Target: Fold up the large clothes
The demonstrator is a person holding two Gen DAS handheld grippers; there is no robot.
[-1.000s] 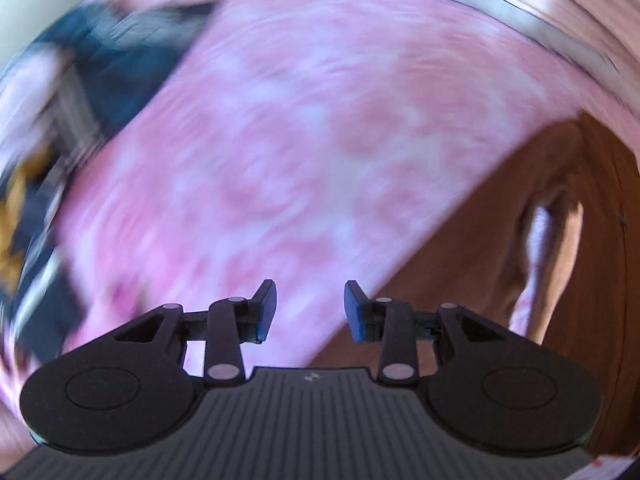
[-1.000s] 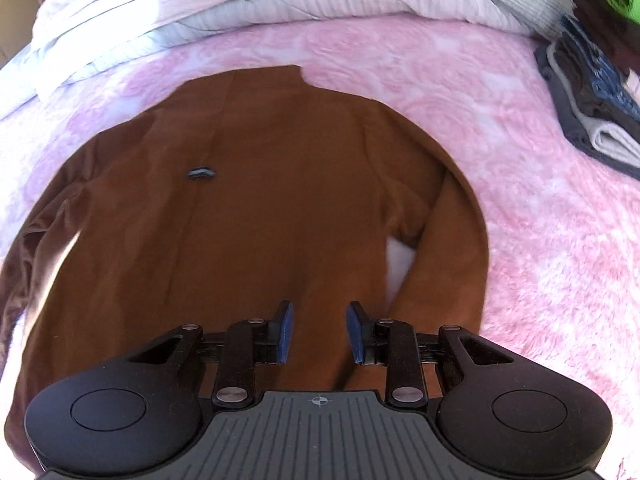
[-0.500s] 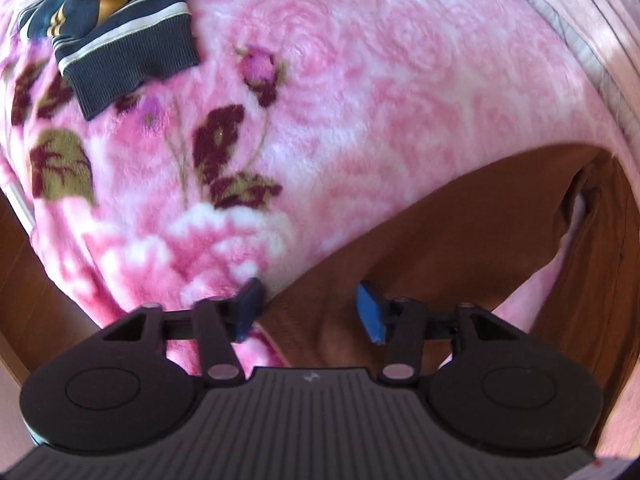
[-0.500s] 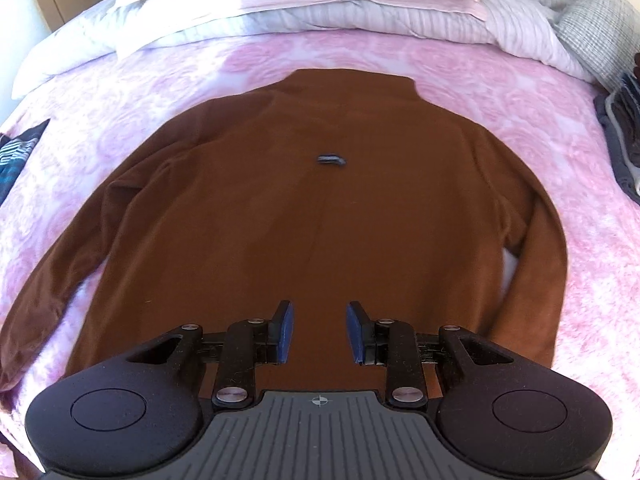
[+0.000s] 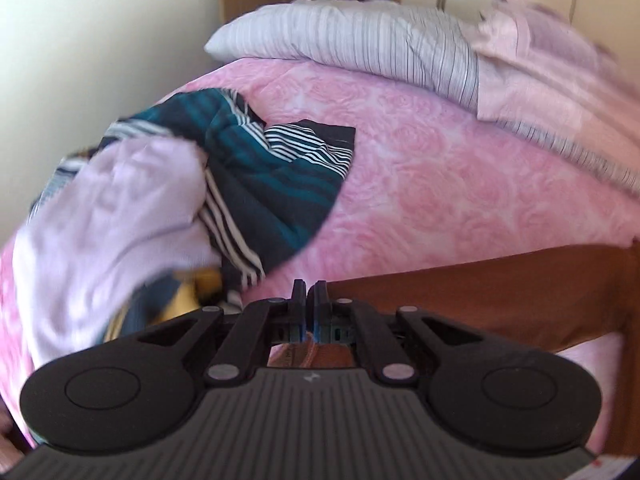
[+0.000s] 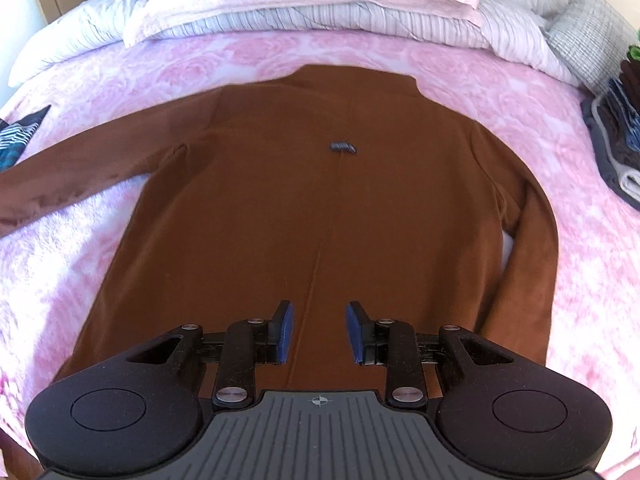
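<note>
While you look along the left wrist camera, your left gripper (image 5: 310,296) has its two blue-padded fingers pressed nearly together on the cuff end of the left sleeve (image 5: 480,292) of a brown coat, and the sleeve runs off taut to the right over the pink rose-patterned blanket (image 5: 440,168). Beyond it, a loose heap of unfolded clothes (image 5: 224,184), striped navy and teal with a pale lilac piece on top, lies near the bed's edge, and striped pillows (image 5: 360,40) sit at the head. This view is somewhat blurred. In the right wrist camera, the brown coat (image 6: 320,200) lies flat, collar towards the pillows, centred on the blanket, with one sleeve stretched out to the left and the other lying down along its right side. Your right gripper (image 6: 320,332) hovers over the lower middle of the coat, jaws apart at a middling width, holding nothing. A stack of folded clothes (image 6: 616,148) rests at the far right. No basket or bin shows. The step looks like folding the left sleeve in; next, carry that cuff across onto the body and lay it smooth.
</note>
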